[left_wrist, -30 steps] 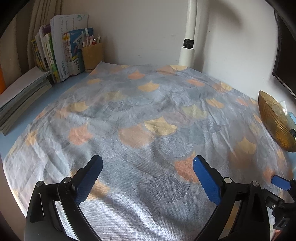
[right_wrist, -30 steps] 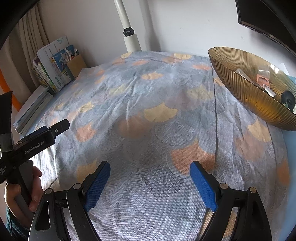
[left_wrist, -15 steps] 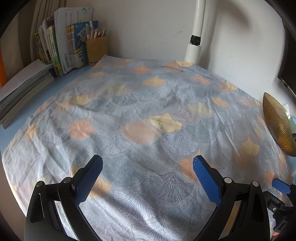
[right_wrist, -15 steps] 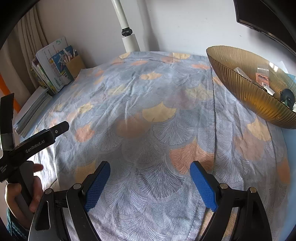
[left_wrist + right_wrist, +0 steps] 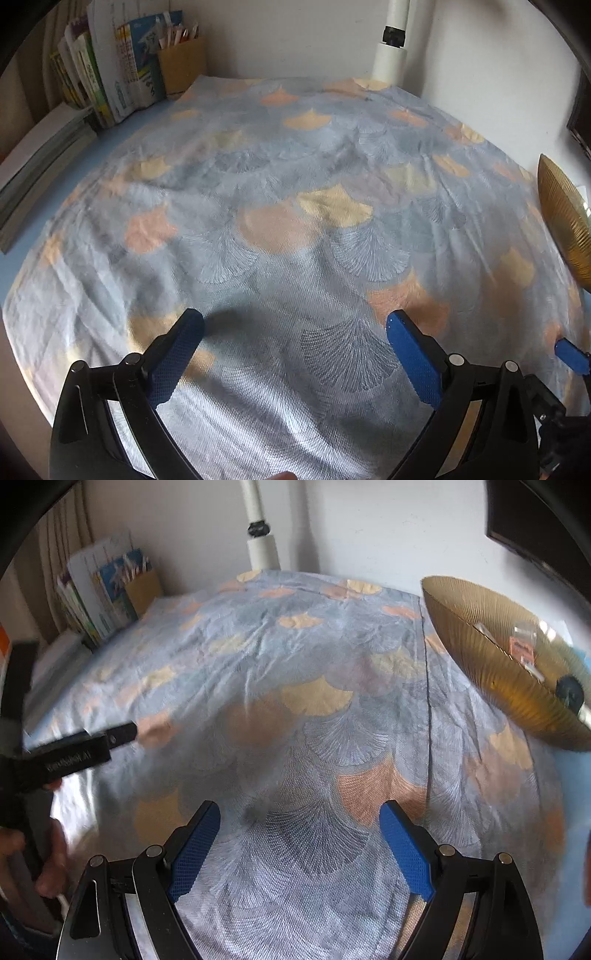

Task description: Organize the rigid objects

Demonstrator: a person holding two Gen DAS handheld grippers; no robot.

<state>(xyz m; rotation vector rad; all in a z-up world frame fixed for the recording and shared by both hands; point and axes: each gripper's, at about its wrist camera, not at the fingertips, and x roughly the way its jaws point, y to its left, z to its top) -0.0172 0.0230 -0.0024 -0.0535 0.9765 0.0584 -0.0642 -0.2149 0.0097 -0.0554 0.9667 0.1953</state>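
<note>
Both hand-held grippers, left (image 5: 295, 336) and right (image 5: 299, 823), hang empty with fingers spread wide over the cloth-covered counter (image 5: 295, 701). I judge the ribbed amber bowl (image 5: 491, 686) at the counter's right edge rigid, probably glass, fragile and slippery; grip its rim. Inside lie small clear packets (image 5: 521, 646) and a dark round item (image 5: 570, 692), light, pinchable. Books (image 5: 103, 74) and pen holder (image 5: 181, 62) occupy the far-left corner.

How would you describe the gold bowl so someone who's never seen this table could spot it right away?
Start from the big patterned cloth covering the table, then go to its right edge, below the dark screen on the wall. The bowl sits there: wide, shallow, amber gold with fine ribs, holding a few small packets. Nothing else nearby is shiny or round.
</note>
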